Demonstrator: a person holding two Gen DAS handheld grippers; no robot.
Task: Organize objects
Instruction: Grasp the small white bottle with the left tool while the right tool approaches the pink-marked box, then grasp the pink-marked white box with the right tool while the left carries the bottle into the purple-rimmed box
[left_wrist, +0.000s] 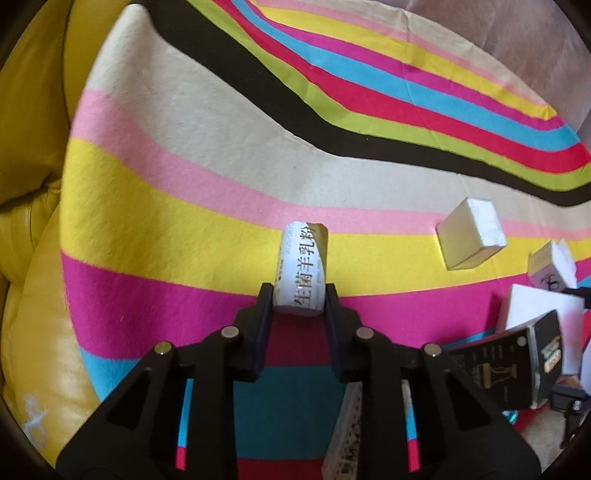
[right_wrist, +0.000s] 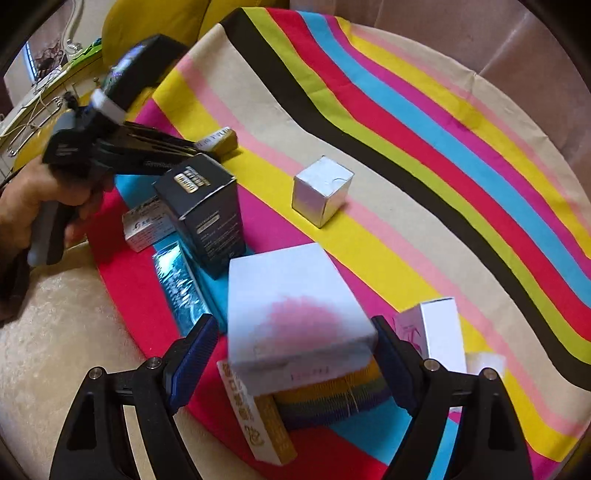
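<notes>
In the left wrist view my left gripper (left_wrist: 298, 299) is shut on the near end of a small white and gold box (left_wrist: 304, 266) with black Chinese print, which lies on the striped cloth (left_wrist: 184, 177). The right wrist view shows the same left gripper (right_wrist: 201, 149) at the upper left, pinching that box (right_wrist: 218, 139), with a person's hand (right_wrist: 26, 206) on its handle. My right gripper (right_wrist: 293, 341) stands open around a white box with a pink blotch (right_wrist: 295, 314). There is a gap at its left blue pad, and its right pad sits close to the box's corner.
A silver cube (right_wrist: 321, 190) (left_wrist: 471, 234) stands alone on the yellow stripe. A black box (right_wrist: 207, 210), a teal packet (right_wrist: 181, 288) and a small white box (right_wrist: 146, 225) crowd the left. A yellow-edged box (right_wrist: 266, 421) and a rainbow-striped item (right_wrist: 332, 395) lie under the white box. A yellow cushion (left_wrist: 29, 147) borders the cloth.
</notes>
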